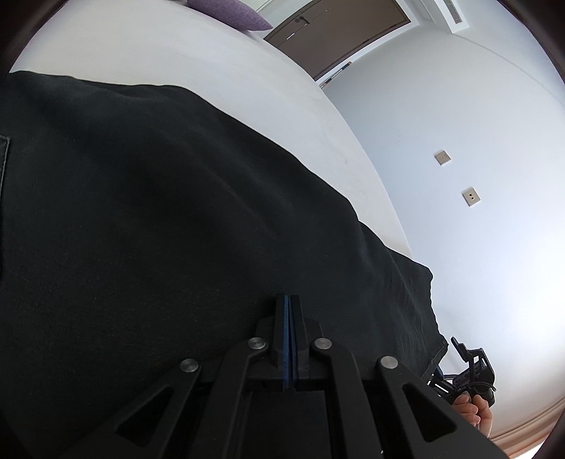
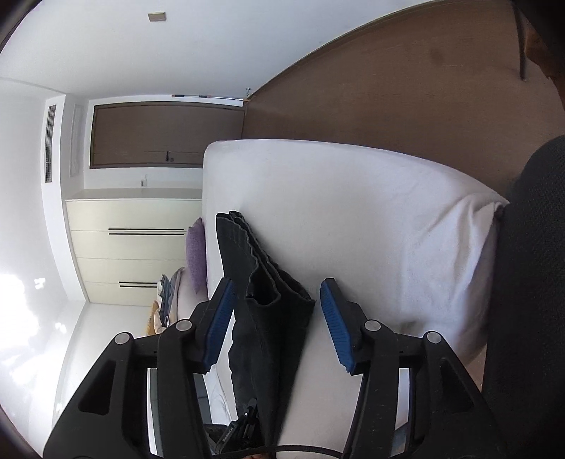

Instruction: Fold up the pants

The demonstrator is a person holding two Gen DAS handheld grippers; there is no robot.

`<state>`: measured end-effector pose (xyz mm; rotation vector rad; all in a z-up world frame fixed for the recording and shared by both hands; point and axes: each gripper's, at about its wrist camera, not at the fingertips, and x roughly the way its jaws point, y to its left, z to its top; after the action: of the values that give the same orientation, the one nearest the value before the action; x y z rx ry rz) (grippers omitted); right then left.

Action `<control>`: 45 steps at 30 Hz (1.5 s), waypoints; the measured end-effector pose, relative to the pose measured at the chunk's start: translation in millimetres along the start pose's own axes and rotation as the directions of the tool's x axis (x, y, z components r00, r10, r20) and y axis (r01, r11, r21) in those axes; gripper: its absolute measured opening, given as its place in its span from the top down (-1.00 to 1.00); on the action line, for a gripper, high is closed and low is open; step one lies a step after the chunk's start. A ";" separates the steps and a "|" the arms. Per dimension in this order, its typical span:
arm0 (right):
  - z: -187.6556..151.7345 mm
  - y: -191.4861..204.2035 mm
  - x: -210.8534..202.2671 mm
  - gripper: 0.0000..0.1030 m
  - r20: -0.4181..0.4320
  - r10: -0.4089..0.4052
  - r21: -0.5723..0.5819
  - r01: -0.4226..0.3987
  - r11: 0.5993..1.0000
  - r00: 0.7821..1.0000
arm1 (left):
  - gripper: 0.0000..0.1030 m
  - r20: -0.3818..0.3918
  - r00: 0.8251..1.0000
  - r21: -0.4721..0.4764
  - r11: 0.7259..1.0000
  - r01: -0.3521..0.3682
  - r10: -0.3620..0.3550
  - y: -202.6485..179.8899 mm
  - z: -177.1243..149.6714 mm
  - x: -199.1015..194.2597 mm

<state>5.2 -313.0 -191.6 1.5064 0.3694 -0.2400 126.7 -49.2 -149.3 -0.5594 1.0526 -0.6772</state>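
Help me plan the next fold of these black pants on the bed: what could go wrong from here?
1. The right gripper stands open around the pants, pads off the cloth; lifting now would leave that end behind.
2. The left gripper is shut, but whether it holds any cloth cannot be told.
3. The pants lie near the edge of the bed and could slide off.

White bed (image 2: 353,212). Purple cushion (image 2: 197,257) at far end of bed. Brown door (image 1: 339,31) beyond. Cream drawer unit (image 2: 134,247) against wall. Two wall sockets (image 1: 442,158). Ceiling vent (image 1: 453,12).
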 end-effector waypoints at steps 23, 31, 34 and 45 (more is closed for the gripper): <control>7.9 -7.4 40.6 0.10 -0.230 0.132 0.011 -0.133 0.991 0.964 | 0.92 0.004 1.000 0.002 1.000 -0.003 0.003 0.8 -1.1 -1.4; 17.2 -1.6 61.5 0.42 -0.141 0.125 0.050 -0.119 0.992 0.982 | 0.92 0.004 1.000 0.001 1.000 -0.004 0.004 0.5 -1.1 -1.3; 17.0 10.6 69.5 0.74 -0.122 0.054 -0.023 -0.057 0.998 0.991 | 0.92 0.004 1.000 0.001 1.000 -0.003 0.003 0.2 -1.2 -1.1; -44.5 115.4 87.7 0.81 -0.003 -0.198 -0.572 0.161 0.804 0.980 | 0.92 0.014 1.000 -0.022 0.999 0.022 -0.022 4.9 1.6 -2.5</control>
<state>125.8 -255.8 -119.7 0.8828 0.5796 -0.2073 128.4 -43.8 -150.7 -0.5952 1.0435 -0.6808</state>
